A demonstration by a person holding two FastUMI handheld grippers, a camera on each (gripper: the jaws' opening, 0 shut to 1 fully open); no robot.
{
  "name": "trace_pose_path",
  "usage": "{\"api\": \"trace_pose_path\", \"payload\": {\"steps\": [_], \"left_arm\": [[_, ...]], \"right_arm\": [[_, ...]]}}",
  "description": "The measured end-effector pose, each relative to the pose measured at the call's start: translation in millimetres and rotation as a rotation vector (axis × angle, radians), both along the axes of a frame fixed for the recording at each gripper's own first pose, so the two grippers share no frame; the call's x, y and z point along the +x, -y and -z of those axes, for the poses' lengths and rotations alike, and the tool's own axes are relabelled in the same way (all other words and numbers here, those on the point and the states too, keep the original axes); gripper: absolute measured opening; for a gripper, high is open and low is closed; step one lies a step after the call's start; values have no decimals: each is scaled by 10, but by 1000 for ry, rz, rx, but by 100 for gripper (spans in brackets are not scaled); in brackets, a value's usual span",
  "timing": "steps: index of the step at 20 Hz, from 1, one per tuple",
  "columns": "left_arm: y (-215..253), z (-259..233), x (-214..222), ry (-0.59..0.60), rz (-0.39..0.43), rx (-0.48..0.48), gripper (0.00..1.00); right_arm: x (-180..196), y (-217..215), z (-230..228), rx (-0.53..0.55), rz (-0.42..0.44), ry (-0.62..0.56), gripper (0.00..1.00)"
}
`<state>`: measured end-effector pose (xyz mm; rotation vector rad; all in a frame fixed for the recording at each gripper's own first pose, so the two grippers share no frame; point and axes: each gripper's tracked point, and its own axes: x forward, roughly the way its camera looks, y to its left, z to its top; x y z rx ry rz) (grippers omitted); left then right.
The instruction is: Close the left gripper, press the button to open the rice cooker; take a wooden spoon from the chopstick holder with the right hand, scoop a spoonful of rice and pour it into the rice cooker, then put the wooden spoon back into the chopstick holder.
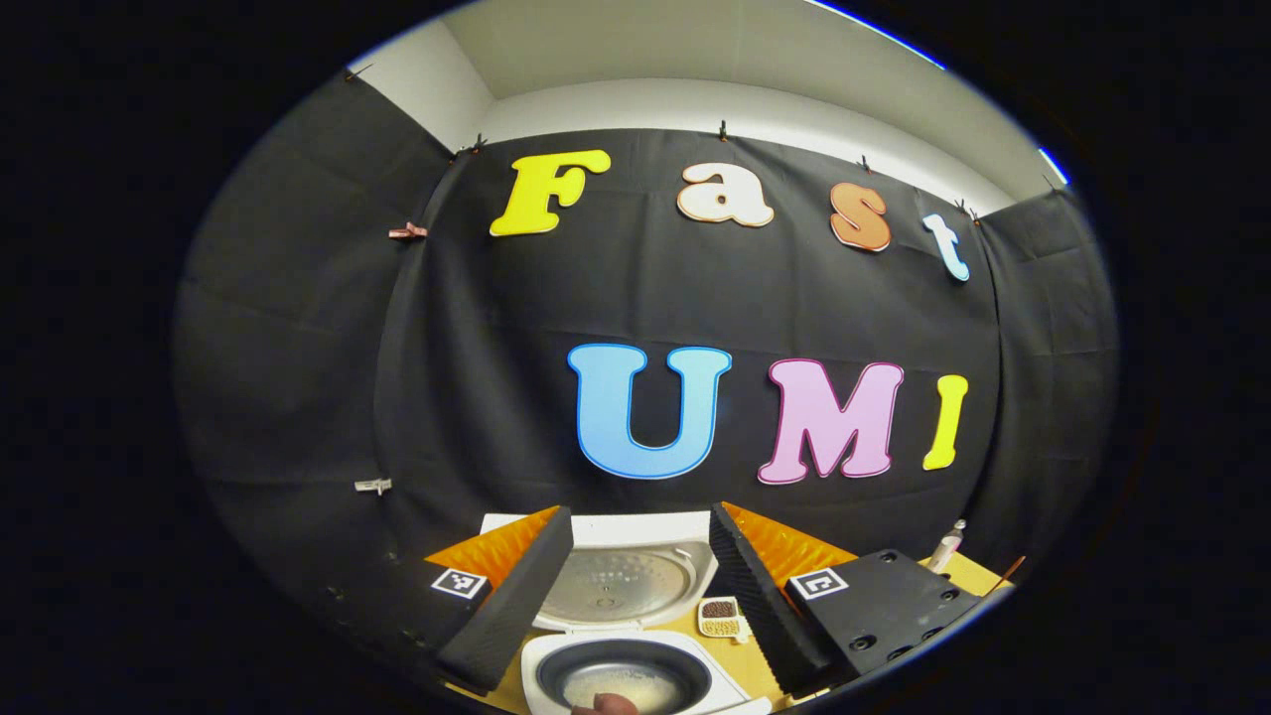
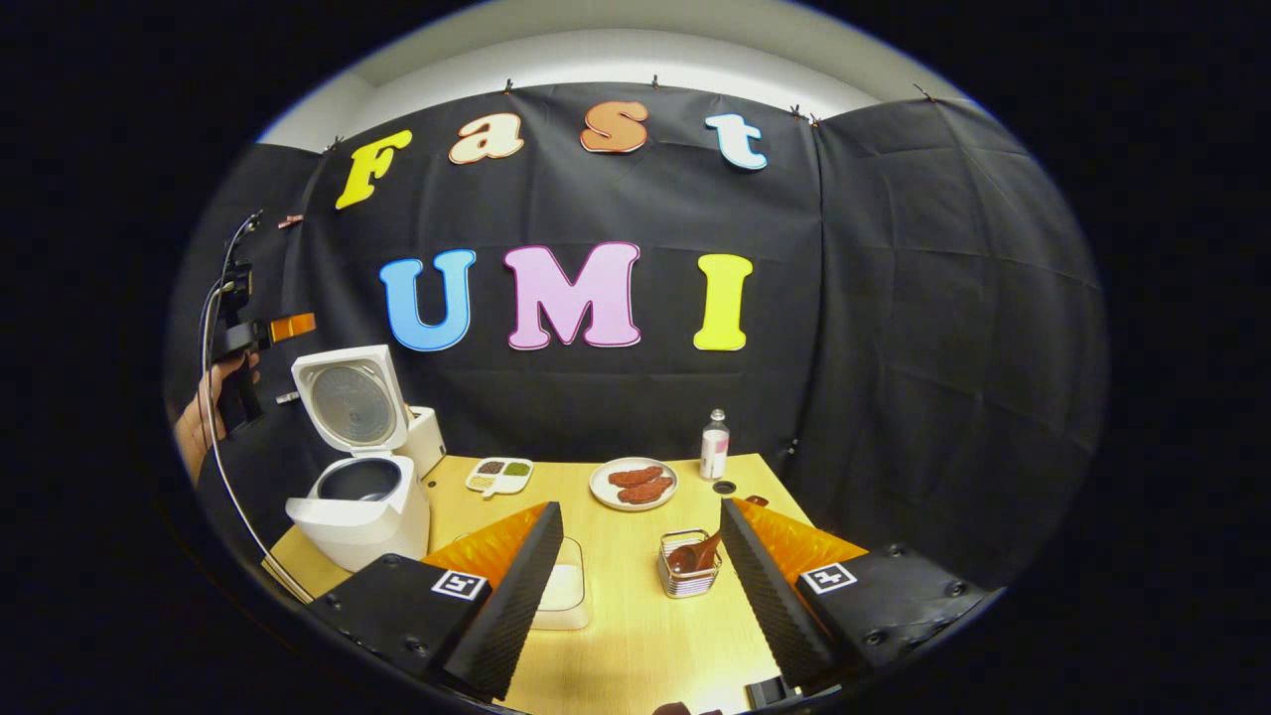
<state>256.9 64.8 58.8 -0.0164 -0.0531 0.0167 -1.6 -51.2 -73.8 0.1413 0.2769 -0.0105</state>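
Note:
The white rice cooker stands open at the table's left, its lid upright. In the left gripper view its dark inner pot lies just below and ahead, with a thin layer of rice at the bottom. My left gripper is open and empty above the pot; in the right gripper view a hand holds it up beside the lid. My right gripper is open and empty over the table. The wooden spoon rests in the wire chopstick holder between my right fingers. A clear rice box sits partly behind one finger.
A plate of reddish-brown food, a divided grain dish and a small bottle stand along the back of the wooden table. A cable hangs from the left gripper past the cooker.

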Motion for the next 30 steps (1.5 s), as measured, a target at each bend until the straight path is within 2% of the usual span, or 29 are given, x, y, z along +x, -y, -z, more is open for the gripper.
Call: {"api": "trace_pose_path", "payload": {"steps": [8,13,18,21,30], "left_arm": [[-356,280,1093,-94,-103,-10,95],[-399,608,1318,-168,-122,-18,95],[-385,757,1297,-220,-128,45,97],[-356,742,1185,-224,-116,36,99],[-156,934,527,-231,-124,35,99]], "right_arm": [[-141,173,99,-21,100,-53,98],[-235,225,134,-24,122,-78,99],[-244,175,172,-4,103,-88,98],[-249,145,192,13,88,-87,99],[-440,161,303,58,30,-117,98]]}}
